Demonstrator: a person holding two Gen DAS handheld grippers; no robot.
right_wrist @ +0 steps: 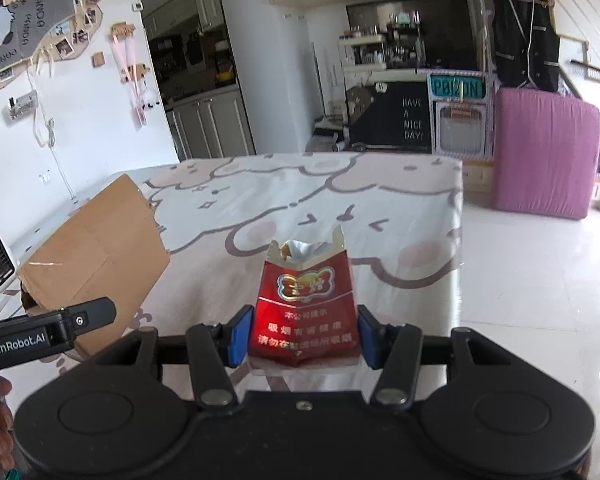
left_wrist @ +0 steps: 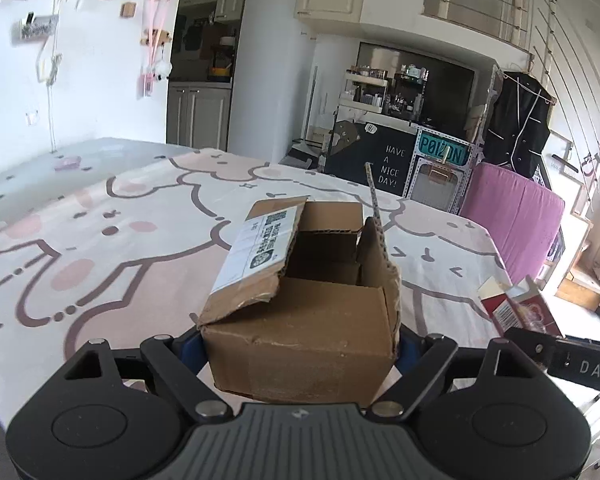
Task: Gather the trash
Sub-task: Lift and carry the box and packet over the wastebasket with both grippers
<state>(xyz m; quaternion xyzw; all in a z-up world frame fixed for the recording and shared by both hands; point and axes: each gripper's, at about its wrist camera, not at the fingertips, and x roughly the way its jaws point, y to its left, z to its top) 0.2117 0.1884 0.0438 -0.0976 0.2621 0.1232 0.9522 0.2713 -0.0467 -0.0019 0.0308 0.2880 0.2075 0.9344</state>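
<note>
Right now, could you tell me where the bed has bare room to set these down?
The sheet is bare ahead of the red pack, out to the far edge, and left of the box toward the wall. It is tight only between box and pack, where the grippers nearly meet.

A home: kitchen cabinets [left_wrist: 198, 114], patterned tablecloth [left_wrist: 100, 240], hanging jacket [left_wrist: 518, 120], wall photos [right_wrist: 40, 40].

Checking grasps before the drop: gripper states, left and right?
Left gripper: shut on cardboard box.
Right gripper: shut on red cigarette pack.
</note>
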